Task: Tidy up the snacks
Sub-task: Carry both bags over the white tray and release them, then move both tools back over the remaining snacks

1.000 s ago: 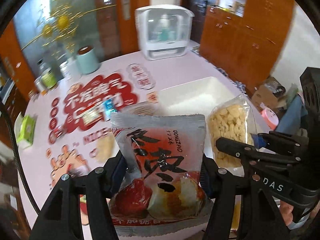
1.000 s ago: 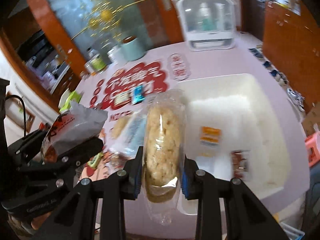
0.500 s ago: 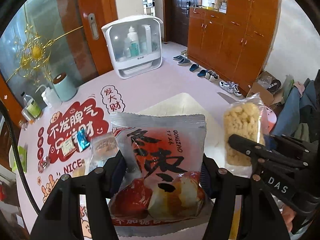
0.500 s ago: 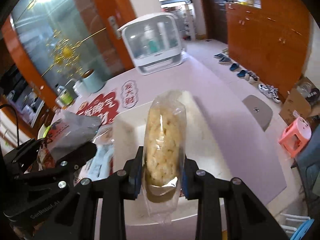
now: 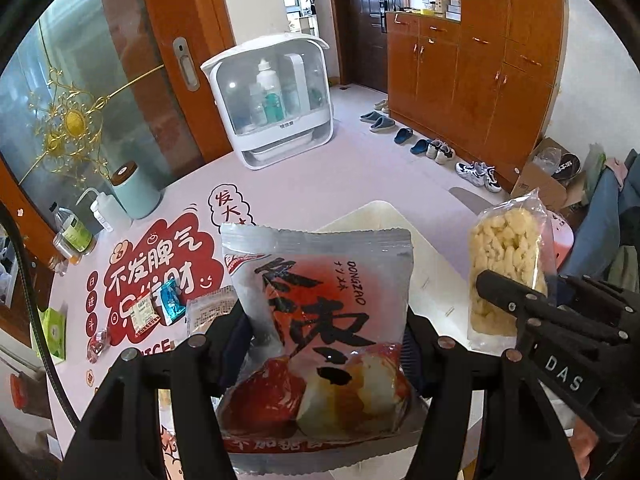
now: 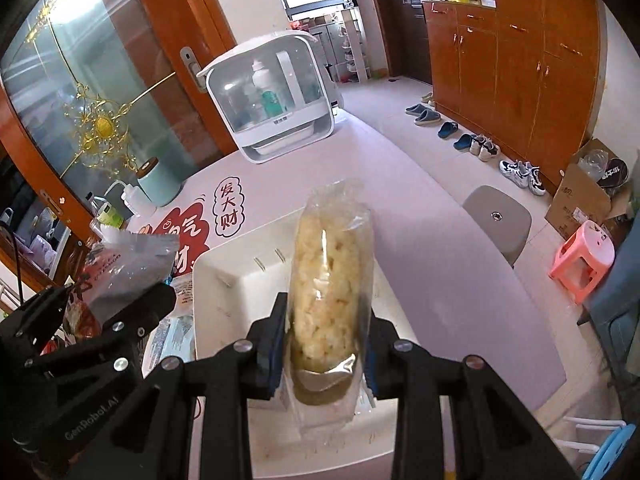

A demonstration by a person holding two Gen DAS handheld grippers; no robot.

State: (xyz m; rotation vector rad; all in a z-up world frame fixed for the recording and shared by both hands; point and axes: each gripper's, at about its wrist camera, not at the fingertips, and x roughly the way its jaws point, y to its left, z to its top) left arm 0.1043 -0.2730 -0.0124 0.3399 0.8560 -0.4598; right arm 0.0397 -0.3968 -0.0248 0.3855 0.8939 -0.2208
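A grey-and-red snack bag (image 5: 320, 300) stands upright between the fingers of my left gripper (image 5: 324, 328), which is shut on its sides. My right gripper (image 6: 326, 344) is shut on a clear packet of pale yellow puffed snack (image 6: 332, 272), held upright over the white tray (image 6: 224, 288). In the left wrist view the same packet (image 5: 504, 256) and the right gripper (image 5: 520, 300) show at the right, beside the tray (image 5: 436, 280). The left gripper (image 6: 132, 304) and its bag (image 6: 124, 264) hang just left of the tray's rim.
Small loose snack packets (image 5: 160, 308) lie on the red-printed pink table (image 5: 312, 188). At the back stand a white clear-fronted box (image 5: 276, 104), a teal canister (image 5: 136, 192) and bottles. A grey chair (image 6: 496, 220) and a pink stool (image 6: 580, 256) stand right of the table.
Both grippers have carried their packets to the right, away from the red print. The right one now hangs over the tray. Neither grip has changed.
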